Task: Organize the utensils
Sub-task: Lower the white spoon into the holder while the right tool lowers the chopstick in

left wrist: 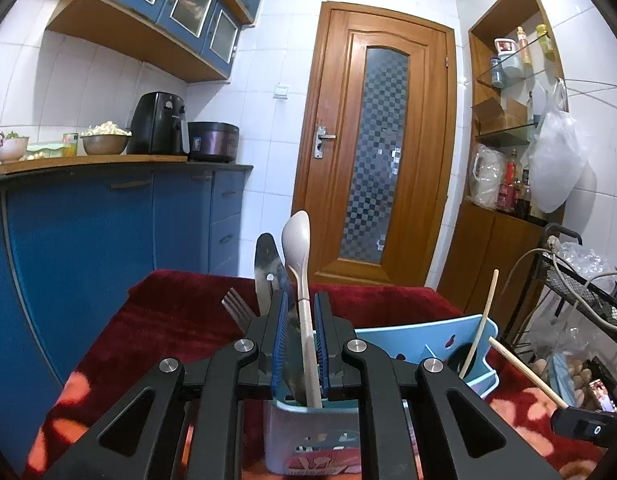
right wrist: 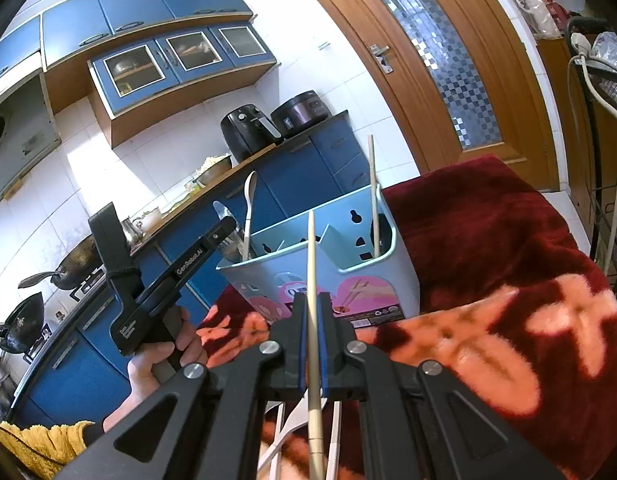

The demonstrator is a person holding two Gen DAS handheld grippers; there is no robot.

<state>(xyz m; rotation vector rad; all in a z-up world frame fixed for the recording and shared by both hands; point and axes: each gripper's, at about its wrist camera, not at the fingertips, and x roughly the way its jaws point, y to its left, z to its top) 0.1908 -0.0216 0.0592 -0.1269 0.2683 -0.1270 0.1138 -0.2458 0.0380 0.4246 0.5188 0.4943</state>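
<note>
A light blue utensil holder (right wrist: 324,276) stands on a red blanket (right wrist: 508,280). In the left wrist view my left gripper (left wrist: 301,312) is over the holder (left wrist: 308,440), its blue pads close around a beige spoon (left wrist: 298,248) that stands in the left compartment beside a metal knife (left wrist: 266,264) and a fork (left wrist: 236,308). One chopstick (left wrist: 482,320) stands in the right compartment. My right gripper (right wrist: 313,312) is shut on a second chopstick (right wrist: 311,264), pointing at the holder from the front. The left gripper body (right wrist: 164,280) shows in the right wrist view.
Blue kitchen cabinets (left wrist: 108,240) and a counter with an air fryer (left wrist: 158,124) are to the left. A wooden door (left wrist: 376,140) is behind the table. A black wire rack (left wrist: 580,280) stands at the right. White utensils (right wrist: 284,432) lie on the blanket under my right gripper.
</note>
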